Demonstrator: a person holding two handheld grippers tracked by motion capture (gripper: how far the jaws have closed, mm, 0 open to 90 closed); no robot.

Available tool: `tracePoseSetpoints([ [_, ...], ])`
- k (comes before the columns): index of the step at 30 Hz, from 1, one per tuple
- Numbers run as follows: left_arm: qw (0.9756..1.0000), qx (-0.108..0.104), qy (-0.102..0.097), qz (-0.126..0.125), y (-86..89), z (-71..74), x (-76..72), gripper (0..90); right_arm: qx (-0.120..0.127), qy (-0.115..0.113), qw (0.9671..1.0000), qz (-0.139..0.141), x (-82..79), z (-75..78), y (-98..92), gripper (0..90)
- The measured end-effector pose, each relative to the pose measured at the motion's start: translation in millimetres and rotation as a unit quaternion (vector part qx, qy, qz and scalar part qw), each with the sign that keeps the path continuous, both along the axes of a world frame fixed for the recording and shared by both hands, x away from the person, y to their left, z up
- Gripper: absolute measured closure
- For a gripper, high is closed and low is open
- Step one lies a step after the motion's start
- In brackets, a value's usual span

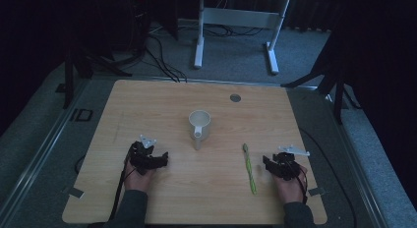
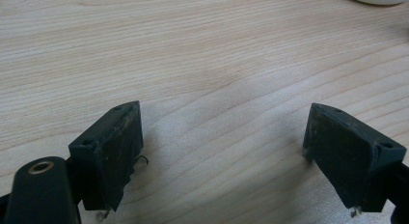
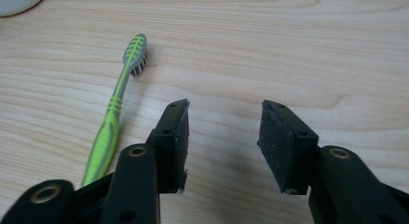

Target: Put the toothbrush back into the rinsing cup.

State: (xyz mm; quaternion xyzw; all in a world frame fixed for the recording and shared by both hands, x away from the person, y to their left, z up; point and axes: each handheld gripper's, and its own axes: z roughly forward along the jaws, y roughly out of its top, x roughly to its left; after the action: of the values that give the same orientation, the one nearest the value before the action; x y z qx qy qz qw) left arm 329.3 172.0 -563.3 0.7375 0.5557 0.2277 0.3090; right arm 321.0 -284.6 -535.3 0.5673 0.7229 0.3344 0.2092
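Both tongs gape wide and empty over the desk [image 1: 147, 100]: left tongs [image 1: 156, 158], right tongs [image 1: 271, 165]. A green toothbrush [image 1: 250, 167] lies just beside the right tongs; a white mug [image 1: 199, 125] stands between, farther back.

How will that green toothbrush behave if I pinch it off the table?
The toothbrush looks light and slim, lying flat on the table, so it may skid or pivot. Its ribbed handle probably aids grip; the right gripper is open beside it.
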Motion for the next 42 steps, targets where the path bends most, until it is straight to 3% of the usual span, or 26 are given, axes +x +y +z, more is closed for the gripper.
tracePoseSetpoints([
  [5,1.0,0.0,0.0,0.0,-0.2,0.0,0.0,14.5,0.016,0.012,0.9998,-0.008,-1.0,3.2,2.7,58.0],
  [17,1.0,0.0,0.0,0.001,-0.5,0.1,-0.1,14.5,-0.013,0.01,0.9998,0.007,-1.5,10.2,21.7,62.1],
  [33,1.0,0.0,0.0,0.001,-0.5,0.1,-0.1,14.5,-0.011,0.044,0.9989,0.014,3.4,25.8,38.9,63.6],
  [42,1.0,0.0,0.0,0.001,-0.5,0.1,-0.1,14.5,-0.023,0.062,0.9977,0.015,6.8,32.7,47.3,63.5],
])
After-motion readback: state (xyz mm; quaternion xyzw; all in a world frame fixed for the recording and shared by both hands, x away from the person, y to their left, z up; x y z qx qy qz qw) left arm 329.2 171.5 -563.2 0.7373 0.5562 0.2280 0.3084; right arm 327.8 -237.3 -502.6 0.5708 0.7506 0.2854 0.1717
